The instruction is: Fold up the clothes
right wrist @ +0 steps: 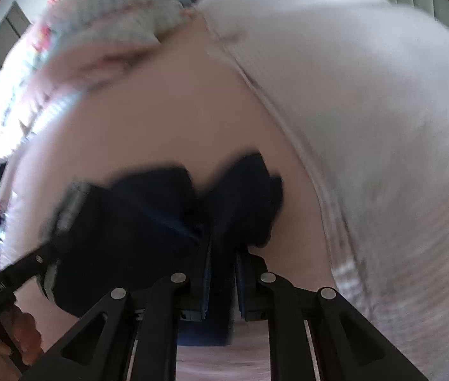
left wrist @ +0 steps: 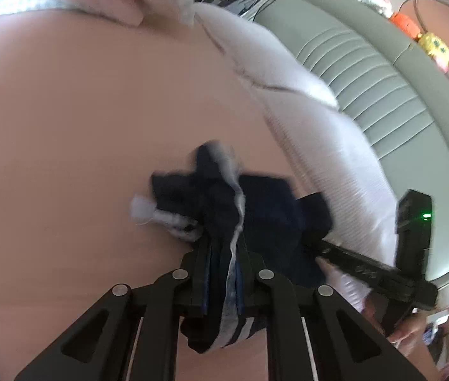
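A dark navy garment (left wrist: 265,212) with a light grey-white edge and a small white tag hangs over the pink bed sheet (left wrist: 97,111). My left gripper (left wrist: 223,241) is shut on its bunched edge. My right gripper (right wrist: 223,244) is shut on another part of the same navy garment (right wrist: 148,222). The right gripper also shows at the right of the left wrist view (left wrist: 311,244), gripping the cloth's far side. The left gripper shows at the left of the right wrist view (right wrist: 50,247). Both views are motion blurred.
A white ribbed blanket or pillow (left wrist: 319,120) lies along the right of the sheet, beside a grey padded headboard (left wrist: 383,73). A pink and white quilt (right wrist: 103,31) is piled at the far end. Colourful toys (left wrist: 434,47) sit beyond the headboard.
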`<state>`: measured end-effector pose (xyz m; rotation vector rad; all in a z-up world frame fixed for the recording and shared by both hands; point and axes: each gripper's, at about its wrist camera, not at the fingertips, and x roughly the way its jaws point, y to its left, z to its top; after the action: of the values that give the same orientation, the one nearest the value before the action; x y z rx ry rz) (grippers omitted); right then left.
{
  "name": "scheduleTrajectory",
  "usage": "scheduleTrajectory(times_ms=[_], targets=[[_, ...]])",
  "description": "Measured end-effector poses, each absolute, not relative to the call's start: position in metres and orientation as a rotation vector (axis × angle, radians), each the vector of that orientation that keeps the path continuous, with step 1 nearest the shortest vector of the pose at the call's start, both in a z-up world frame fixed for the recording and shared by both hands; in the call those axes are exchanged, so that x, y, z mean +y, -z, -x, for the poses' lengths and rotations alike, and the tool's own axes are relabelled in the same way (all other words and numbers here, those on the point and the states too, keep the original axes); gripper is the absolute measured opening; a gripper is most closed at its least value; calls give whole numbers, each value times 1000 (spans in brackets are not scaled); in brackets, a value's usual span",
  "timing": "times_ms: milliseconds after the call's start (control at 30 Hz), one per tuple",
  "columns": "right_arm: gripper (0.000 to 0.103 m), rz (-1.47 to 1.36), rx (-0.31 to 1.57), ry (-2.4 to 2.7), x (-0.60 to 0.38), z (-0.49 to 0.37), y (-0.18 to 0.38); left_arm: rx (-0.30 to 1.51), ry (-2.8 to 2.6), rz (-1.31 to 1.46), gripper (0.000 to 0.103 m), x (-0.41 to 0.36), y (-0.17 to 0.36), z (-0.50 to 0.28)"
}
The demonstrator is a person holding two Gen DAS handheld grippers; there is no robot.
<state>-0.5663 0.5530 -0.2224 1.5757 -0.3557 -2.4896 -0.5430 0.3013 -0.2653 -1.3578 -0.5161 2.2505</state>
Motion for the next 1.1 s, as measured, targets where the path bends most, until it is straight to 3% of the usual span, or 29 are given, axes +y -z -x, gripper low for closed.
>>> scheduleTrajectory(times_ms=[67,200,333,433,500,567,667,867,1000,1100], targets=[[20,-1549,-434,2504,563,558,220,-484,-2233,1397,17,299,267,545],[21,-1402,-485,2662,575,535,188,-393,-2402,1211,22,282,232,527],[25,-1282,-337,2648,540,533,167,-335,-2407,953,22,292,204,523],[25,-1361,-168,2567,500,554,186,-270,-2266,1051,22,315,224,549],[25,-1485,-103,2540,490,571,210,-204,-2244,1196,22,321,252,571],[21,-1530,-134,2545,497,572,223,-257,-2243,1282,2,307,269,590],[21,-1536,-117,2549,503,564,221,-359,-2260,1292,1,285,260,602],[25,-1444,-190,2547,505,568,204,-321,-2204,1171,2,298,235,591],[25,-1505,-133,2585,493,590,220,-119,-2220,1319,1,323,272,588],[26,-1525,-144,2605,498,587,228,48,-2301,1302,2,340,257,574]])
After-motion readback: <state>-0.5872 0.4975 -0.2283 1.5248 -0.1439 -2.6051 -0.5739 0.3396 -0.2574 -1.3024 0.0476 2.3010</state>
